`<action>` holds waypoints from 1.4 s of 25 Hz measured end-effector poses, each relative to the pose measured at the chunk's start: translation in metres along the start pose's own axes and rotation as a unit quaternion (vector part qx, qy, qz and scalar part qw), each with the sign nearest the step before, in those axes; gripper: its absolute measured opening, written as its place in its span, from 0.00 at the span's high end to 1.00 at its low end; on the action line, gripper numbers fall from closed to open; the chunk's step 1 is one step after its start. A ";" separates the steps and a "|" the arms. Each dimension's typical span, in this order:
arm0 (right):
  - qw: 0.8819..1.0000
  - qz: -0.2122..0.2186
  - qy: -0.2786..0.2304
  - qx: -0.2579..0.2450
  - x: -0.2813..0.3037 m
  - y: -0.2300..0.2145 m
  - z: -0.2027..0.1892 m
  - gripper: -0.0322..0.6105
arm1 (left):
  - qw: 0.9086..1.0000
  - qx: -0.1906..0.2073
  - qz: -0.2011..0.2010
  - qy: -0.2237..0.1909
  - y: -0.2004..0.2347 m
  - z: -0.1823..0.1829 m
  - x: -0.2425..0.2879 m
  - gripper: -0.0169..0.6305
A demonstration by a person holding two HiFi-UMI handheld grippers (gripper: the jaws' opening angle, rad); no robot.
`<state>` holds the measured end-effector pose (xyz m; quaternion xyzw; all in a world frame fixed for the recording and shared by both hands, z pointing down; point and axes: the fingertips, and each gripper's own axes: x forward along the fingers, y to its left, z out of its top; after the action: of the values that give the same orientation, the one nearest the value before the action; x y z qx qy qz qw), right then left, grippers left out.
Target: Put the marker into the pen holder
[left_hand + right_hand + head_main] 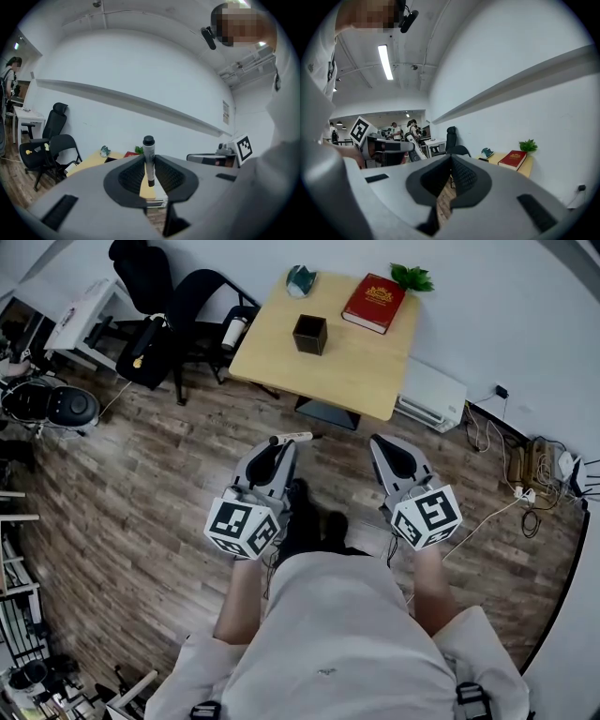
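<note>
Left of centre in the head view, the marker [291, 438] is pinched crosswise in the left gripper [279, 454], one end left sticking out. At upper centre the pen holder [309, 334] is seen on the table [375, 371], well apart from it. Further right, the right gripper [395, 454] is closed on nothing. If the marker is lowered without being turned upright, the rim could be struck and the holder tipped

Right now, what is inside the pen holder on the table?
Nothing sticks out of the pen holder; its inside is dark, so the bottom cannot be seen. The left gripper holds the marker.
</note>
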<state>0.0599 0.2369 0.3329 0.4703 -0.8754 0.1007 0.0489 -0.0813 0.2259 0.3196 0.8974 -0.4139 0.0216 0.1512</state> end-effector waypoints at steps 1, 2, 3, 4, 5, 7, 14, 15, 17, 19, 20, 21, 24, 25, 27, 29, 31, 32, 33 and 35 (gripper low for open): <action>1.000 -0.001 0.000 0.001 0.003 0.000 0.000 0.95 | 1.000 -0.002 -0.003 -0.001 0.003 0.000 0.002 0.87; 1.000 -0.002 0.001 0.001 0.006 -0.001 0.000 0.95 | 1.000 -0.004 -0.007 -0.003 0.005 0.001 0.003 0.87; 1.000 -0.003 0.002 0.001 0.010 -0.001 0.001 0.95 | 1.000 -0.006 -0.012 -0.005 0.009 0.003 0.005 0.88; 1.000 -0.005 0.003 0.000 0.014 -0.002 0.002 0.95 | 1.000 -0.006 -0.016 -0.006 0.012 0.005 0.007 0.87; 1.000 -0.007 0.005 -0.001 0.019 -0.002 0.003 0.95 | 1.000 -0.005 -0.019 -0.007 0.016 0.007 0.010 0.87; 1.000 -0.013 0.007 -0.001 0.028 -0.004 0.006 0.95 | 1.000 -0.005 -0.024 -0.006 0.025 0.011 0.015 0.87; 0.999 -0.029 0.014 -0.002 0.064 -0.015 0.016 0.95 | 0.999 -0.015 -0.045 -0.010 0.057 0.026 0.043 0.87; 0.999 -0.031 0.014 -0.002 0.069 -0.017 0.018 0.95 | 0.999 -0.015 -0.047 -0.011 0.062 0.029 0.046 0.87; 0.999 -0.036 0.015 -0.001 0.081 -0.020 0.021 0.95 | 0.999 -0.012 -0.051 -0.012 0.072 0.034 0.052 0.87; 0.999 -0.039 0.014 -0.001 0.094 -0.022 0.025 0.95 | 0.998 -0.010 -0.055 -0.012 0.082 0.039 0.058 0.87; 0.999 -0.040 0.014 -0.002 0.101 -0.023 0.026 0.95 | 0.998 -0.009 -0.056 -0.012 0.087 0.041 0.061 0.87; 0.999 -0.040 0.013 -0.002 0.108 -0.023 0.028 0.95 | 0.998 -0.009 -0.058 -0.011 0.093 0.043 0.063 0.87; 0.999 -0.043 0.012 -0.002 0.130 -0.022 0.034 0.95 | 0.998 -0.009 -0.062 -0.009 0.112 0.048 0.070 0.87; 0.999 -0.043 0.012 -0.003 0.136 -0.021 0.035 0.95 | 0.998 -0.009 -0.063 -0.008 0.118 0.049 0.071 0.87; 0.999 -0.045 0.012 -0.004 0.148 -0.018 0.036 0.95 | 0.998 -0.009 -0.066 -0.006 0.129 0.051 0.074 0.87; 0.999 -0.047 0.014 -0.003 0.158 -0.016 0.035 0.95 | 0.997 -0.009 -0.071 -0.004 0.138 0.052 0.077 0.87; 0.999 -0.052 0.015 -0.004 0.168 -0.013 0.035 0.95 | 0.997 -0.007 -0.077 -0.002 0.148 0.054 0.079 0.87; 0.998 -0.054 0.015 -0.004 0.172 -0.012 0.035 0.95 | 0.997 -0.007 -0.080 -0.001 0.153 0.054 0.080 0.87; 0.998 -0.057 0.015 -0.004 0.176 -0.011 0.036 0.95 | 0.997 -0.008 -0.083 0.000 0.157 0.055 0.081 0.87; 0.998 -0.062 0.016 -0.002 0.182 -0.009 0.035 0.95 | 0.996 -0.010 -0.091 0.003 0.162 0.054 0.083 0.87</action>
<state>-0.0334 0.0763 0.3330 0.5222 -0.8436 0.1035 0.0697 -0.1533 0.0500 0.3227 0.9298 -0.3298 0.0064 0.1631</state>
